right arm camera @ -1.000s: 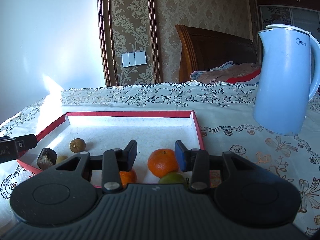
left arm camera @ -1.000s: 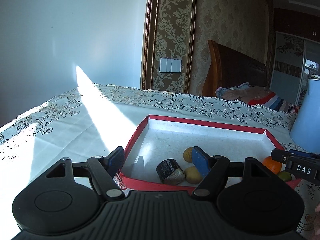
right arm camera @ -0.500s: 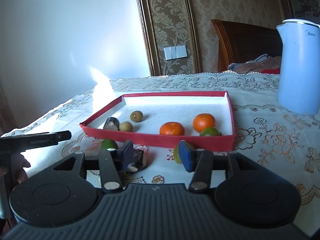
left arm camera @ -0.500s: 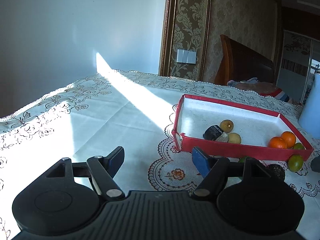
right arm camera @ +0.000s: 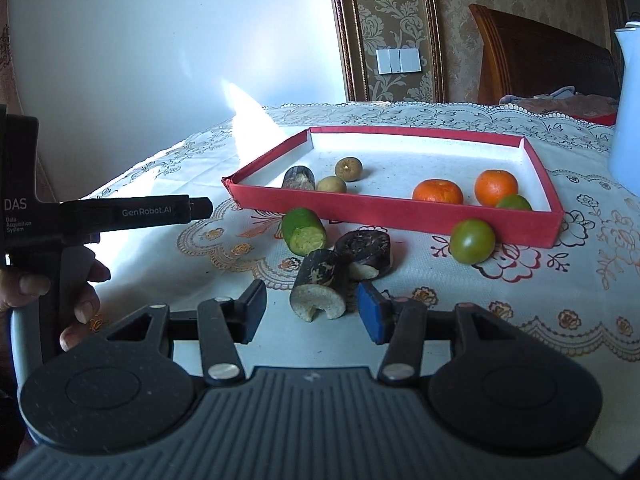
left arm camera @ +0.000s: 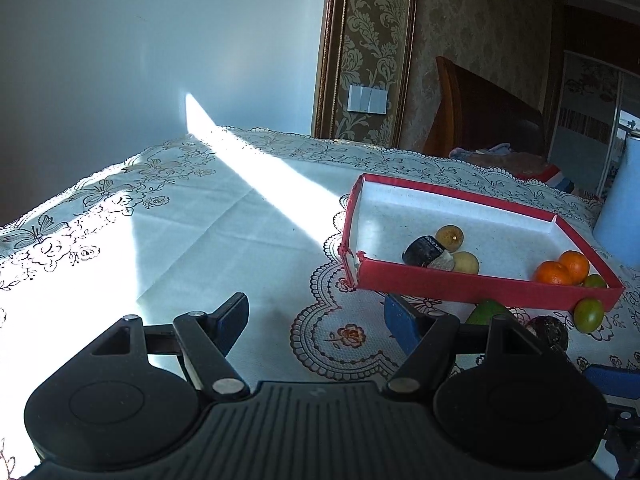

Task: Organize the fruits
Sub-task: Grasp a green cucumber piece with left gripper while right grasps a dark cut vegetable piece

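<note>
Counted in the red tray [right arm camera: 400, 210] on the lace-covered tabletop [right arm camera: 520, 280]: two orange mandarins [right arm camera: 438, 192], one green round fruit [right arm camera: 514, 202] tucked against the near right corner, two small brownish round fruits [right arm camera: 349, 168], and one dark cut stub [right arm camera: 299, 178] near the left end, six pieces in all. Counted outside the tray, on the cloth just in front of its near wall: one green cut piece [right arm camera: 304, 232], long axis running toward the camera with its pale cut face turned this way; two dark cut pieces [right arm camera: 322, 284], touching each other, the nearer one lying with its pale, notched end facing the camera, the farther one flatter with its dark face tilted upward; and one green round tomato-like fruit [right arm camera: 472, 241] just beside the tray wall. Right tool [right arm camera: 312, 312] spread, having just been opening, nothing pinched, the nearer dark piece just ahead of its tips. Left tool [left arm camera: 316, 320] spread wide over bare cloth, empty, left of the tray. A pale blue kettle [right arm camera: 628, 112] standing beyond the tray's right end.
</note>
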